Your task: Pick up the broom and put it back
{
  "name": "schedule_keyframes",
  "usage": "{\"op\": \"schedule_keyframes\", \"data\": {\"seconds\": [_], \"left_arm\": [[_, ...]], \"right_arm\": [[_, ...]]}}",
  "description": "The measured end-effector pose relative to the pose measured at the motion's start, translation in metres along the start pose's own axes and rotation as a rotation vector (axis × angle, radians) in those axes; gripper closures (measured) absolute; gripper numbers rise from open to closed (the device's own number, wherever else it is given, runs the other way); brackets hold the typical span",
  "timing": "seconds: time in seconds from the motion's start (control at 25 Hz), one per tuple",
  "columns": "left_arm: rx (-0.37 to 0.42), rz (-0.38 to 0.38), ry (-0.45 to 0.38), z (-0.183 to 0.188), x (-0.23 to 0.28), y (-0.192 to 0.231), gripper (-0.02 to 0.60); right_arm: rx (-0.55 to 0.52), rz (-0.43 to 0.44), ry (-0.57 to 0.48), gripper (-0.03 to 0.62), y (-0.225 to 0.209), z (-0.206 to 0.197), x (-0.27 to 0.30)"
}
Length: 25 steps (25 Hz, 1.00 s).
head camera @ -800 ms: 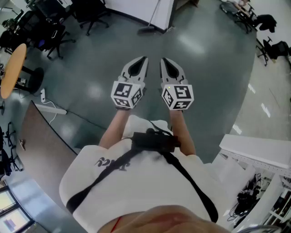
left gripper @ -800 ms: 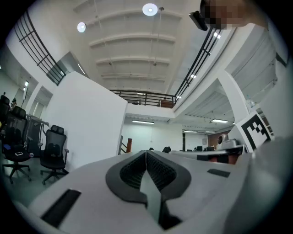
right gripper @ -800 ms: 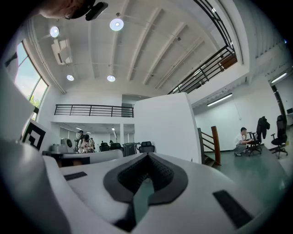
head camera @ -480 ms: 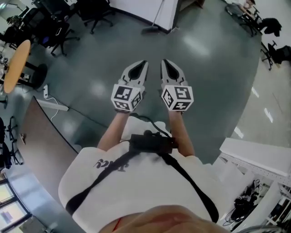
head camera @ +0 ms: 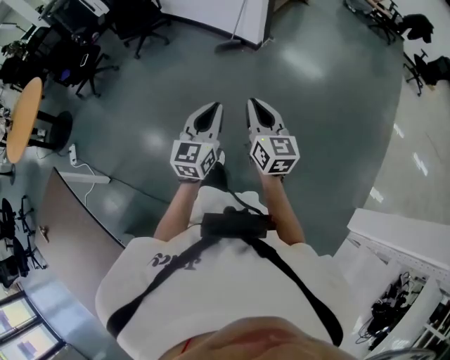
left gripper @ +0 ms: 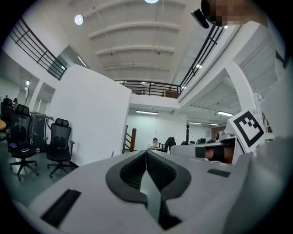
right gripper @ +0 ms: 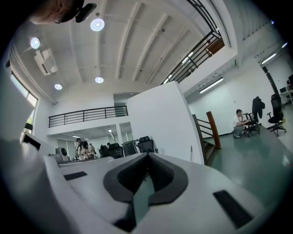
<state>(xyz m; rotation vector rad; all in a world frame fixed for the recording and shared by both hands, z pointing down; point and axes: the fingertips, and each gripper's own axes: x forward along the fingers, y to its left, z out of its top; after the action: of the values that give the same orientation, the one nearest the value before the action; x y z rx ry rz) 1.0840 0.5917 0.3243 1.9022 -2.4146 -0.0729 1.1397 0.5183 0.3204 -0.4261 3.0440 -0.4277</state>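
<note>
1. The left tongs (head camera: pixel 213 107) and the right tongs (head camera: pixel 252 103) are grey-and-white two-jaw tools, each with a black-and-white marker cube. The person holds them level and side by side ahead of the chest. Both are closed, with nothing between the jaws. I judge this a carrying pose for the walk over, since nothing is within reach.
2. The long-handled broom with a dark head (head camera: pixel 230 46) leans against the tall white partition panel (head camera: pixel 211 14). Its head rests on the glossy grey-green floor (head camera: pixel 316 105) at the panel's foot, straight ahead of both tongs and well apart from them. The pick-up has not yet begun.
3. Only the head view shows the broom plainly, along with the open stretch of floor between it and the tongs.
4. The two gripper views show the dark ribbed pads (left gripper: pixel 151 171) meeting at the tips, which the head view only hints at. They also show the panel's height and a black office chair (left gripper: pixel 59 141). In the right gripper view a thin upright line beside the panel may be the handle, but it is too small to be sure.
</note>
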Motion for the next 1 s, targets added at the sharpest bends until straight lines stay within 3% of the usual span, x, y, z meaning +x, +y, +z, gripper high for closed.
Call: {"op": "schedule_keyframes", "data": {"seconds": [0.12, 0.64, 1.0], "left_arm": [[-0.004, -0.02, -0.005, -0.001, 0.032, 0.024, 0.569], [-0.035, -0.067, -0.062, 0.045, 0.157, 0.179, 0.569], [-0.134, -0.058, 0.022, 0.007, 0.218, 0.233, 0.569]], "right_arm": [[0.034, -0.014, 0.012, 0.588, -0.01, -0.004, 0.031], [-0.062, -0.023, -0.01, 0.588, -0.026, 0.044, 0.223], [-0.028, -0.018, 0.101, 0.588, -0.053, 0.011, 0.307]]}}
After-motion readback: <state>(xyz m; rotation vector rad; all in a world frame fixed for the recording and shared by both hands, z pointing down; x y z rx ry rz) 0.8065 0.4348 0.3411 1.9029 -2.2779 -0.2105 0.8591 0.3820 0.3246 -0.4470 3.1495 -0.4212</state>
